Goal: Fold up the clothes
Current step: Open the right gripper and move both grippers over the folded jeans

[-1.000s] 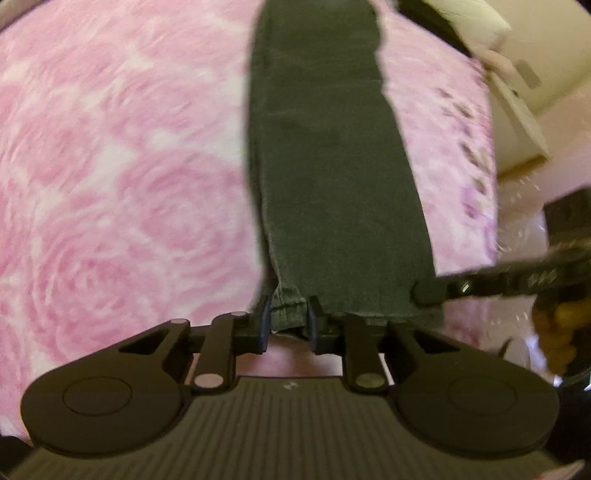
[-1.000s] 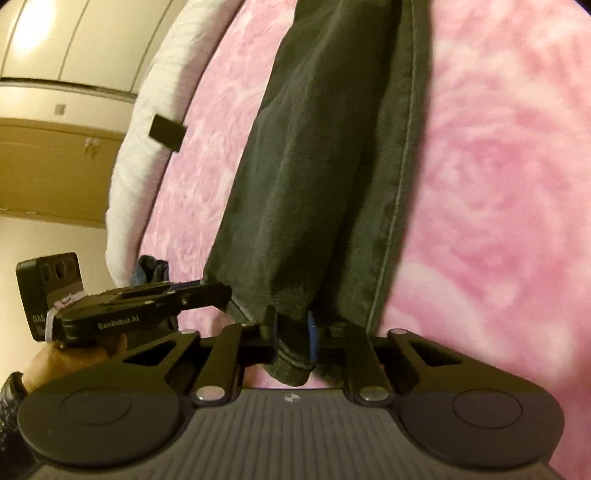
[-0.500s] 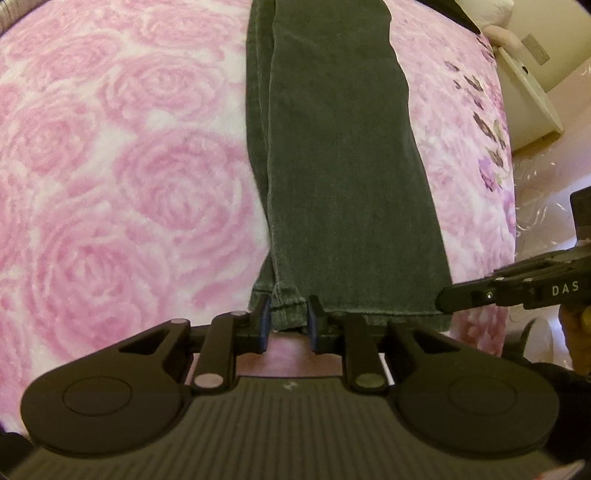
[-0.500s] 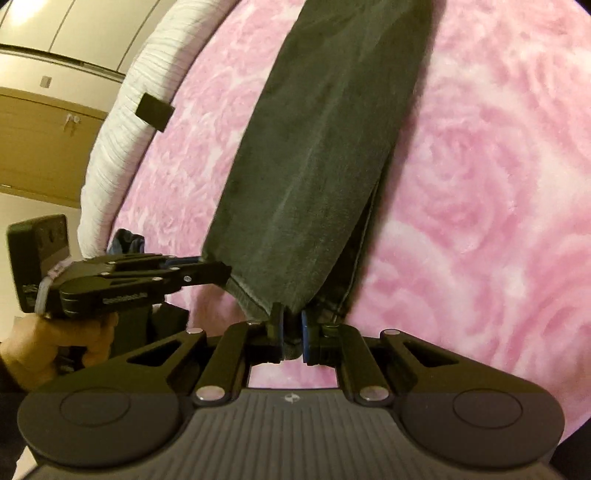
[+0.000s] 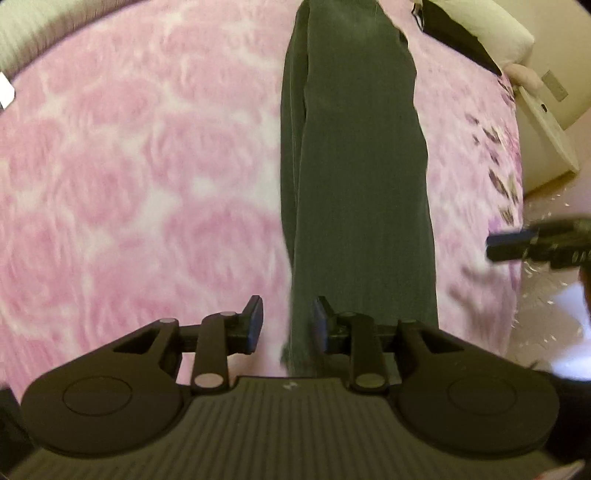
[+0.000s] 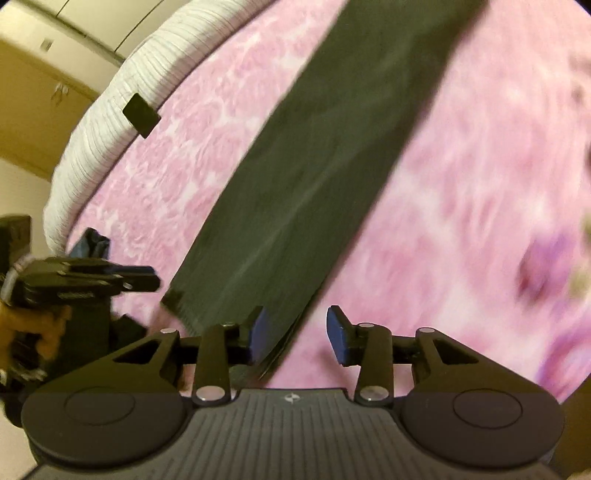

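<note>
Dark grey trousers (image 5: 354,177) lie flat and stretched out on a pink rose-patterned bedspread (image 5: 147,177), legs stacked on each other. My left gripper (image 5: 287,325) is open just above the hem's left corner, holding nothing. My right gripper (image 6: 297,336) is open over the hem's right edge, with the trousers (image 6: 314,177) running away up the frame. The left gripper also shows at the left of the right wrist view (image 6: 92,284), and the right gripper at the right edge of the left wrist view (image 5: 535,243).
A white ribbed blanket (image 6: 122,110) with a black tag lies along the bed's far side. Pillows (image 5: 491,33) sit at the bed's head. A white bedside cabinet (image 5: 546,133) stands past the bed's right edge, over pink floor (image 5: 554,295).
Both grippers were shut on the trouser hem corners and have opened and let go. The trousers now lie flat on the bed, and both grippers have pulled slightly apart and back.
</note>
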Demonstrator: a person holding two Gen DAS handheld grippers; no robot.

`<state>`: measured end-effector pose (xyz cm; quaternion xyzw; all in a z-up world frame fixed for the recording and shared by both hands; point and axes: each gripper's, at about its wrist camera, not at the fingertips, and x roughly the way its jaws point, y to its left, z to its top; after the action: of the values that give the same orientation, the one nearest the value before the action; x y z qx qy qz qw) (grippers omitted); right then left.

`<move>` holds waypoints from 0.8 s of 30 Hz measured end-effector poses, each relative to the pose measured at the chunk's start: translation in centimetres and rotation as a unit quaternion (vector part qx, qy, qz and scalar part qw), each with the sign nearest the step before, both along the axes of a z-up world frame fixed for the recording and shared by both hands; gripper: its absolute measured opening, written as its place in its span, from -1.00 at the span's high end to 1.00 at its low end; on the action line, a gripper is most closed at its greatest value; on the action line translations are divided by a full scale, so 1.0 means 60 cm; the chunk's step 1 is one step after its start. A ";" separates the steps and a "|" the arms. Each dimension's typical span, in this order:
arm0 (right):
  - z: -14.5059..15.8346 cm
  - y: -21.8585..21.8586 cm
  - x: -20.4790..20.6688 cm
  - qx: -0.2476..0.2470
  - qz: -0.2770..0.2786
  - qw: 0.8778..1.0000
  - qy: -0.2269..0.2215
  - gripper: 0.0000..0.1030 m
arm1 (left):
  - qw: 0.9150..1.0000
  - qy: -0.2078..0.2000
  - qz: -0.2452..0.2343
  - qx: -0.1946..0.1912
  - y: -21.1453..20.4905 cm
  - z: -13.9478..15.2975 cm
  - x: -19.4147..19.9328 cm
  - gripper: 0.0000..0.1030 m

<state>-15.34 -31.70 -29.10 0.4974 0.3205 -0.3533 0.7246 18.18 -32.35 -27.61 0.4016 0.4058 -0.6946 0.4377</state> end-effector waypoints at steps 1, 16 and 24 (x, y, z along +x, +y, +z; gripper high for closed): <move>0.014 -0.020 -0.003 -0.018 0.013 1.000 0.012 0.18 | 1.000 -0.002 0.001 -0.009 -0.014 0.005 -0.009 0.46; 0.037 -0.502 0.034 -0.326 0.486 0.788 0.191 0.12 | 0.995 -0.021 0.086 -0.053 -0.271 -0.058 -0.176 0.29; -0.052 -0.652 0.122 -0.361 0.654 0.626 0.223 0.13 | 0.993 -0.023 0.113 -0.020 -0.321 -0.106 -0.207 0.71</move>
<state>-7.99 -70.83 -32.19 -0.2390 0.5597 0.0266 0.7930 5.79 -51.61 -33.95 0.3600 0.4246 -0.6392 0.5305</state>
